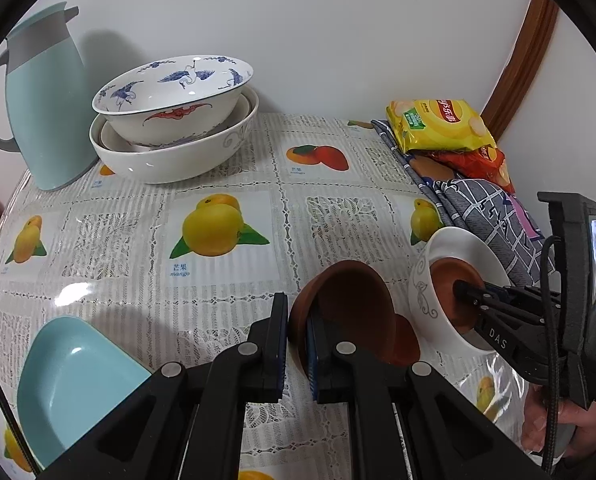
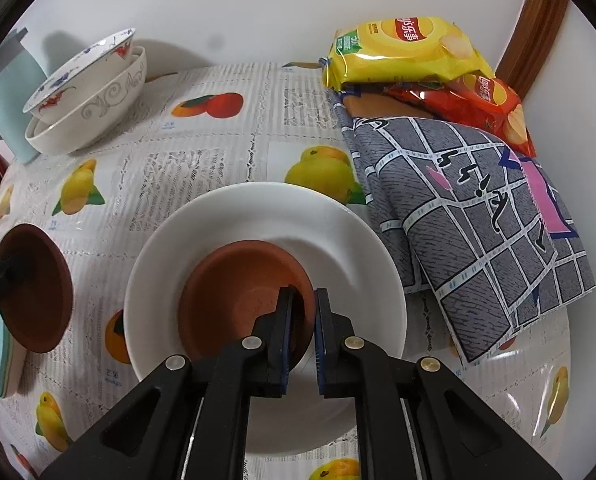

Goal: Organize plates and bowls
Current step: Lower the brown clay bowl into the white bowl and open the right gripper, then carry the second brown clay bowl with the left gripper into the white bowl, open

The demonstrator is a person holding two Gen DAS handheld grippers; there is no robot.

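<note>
Two terracotta bowls in play, one per gripper. Left gripper (image 1: 297, 344) clamped on the rim of a tilted brown bowl (image 1: 350, 312), one pad inside and one outside, mouth turned sideways and lifted off the tablecloth (image 1: 226, 300); seen from the right wrist view as the same brown bowl (image 2: 38, 288) at the far left, held on edge. Right gripper (image 2: 303, 334) closed on the near rim of a second terracotta bowl (image 2: 238, 300), left finger inside the bowl, right finger outside between that rim and the white bowl (image 2: 170, 280) around it. Nested inside the white bowl, which appears tipped toward the left wrist camera with a grey scroll pattern on its outer wall (image 1: 422, 292). Just beside the white bowl on its right, a folded grey checked cloth (image 2: 470, 240), with a yellow chip bag (image 2: 402, 56) and a red chip bag (image 2: 470, 108) stacked behind it. Far back left by the wall, a stack of bowls: a crane-painted bowl (image 1: 170, 96) tilted in a larger cream bowl (image 1: 170, 160), next to a pale blue jug (image 1: 46, 96). Near left, a light blue dish (image 1: 74, 384) flat on the tablecloth.
</note>
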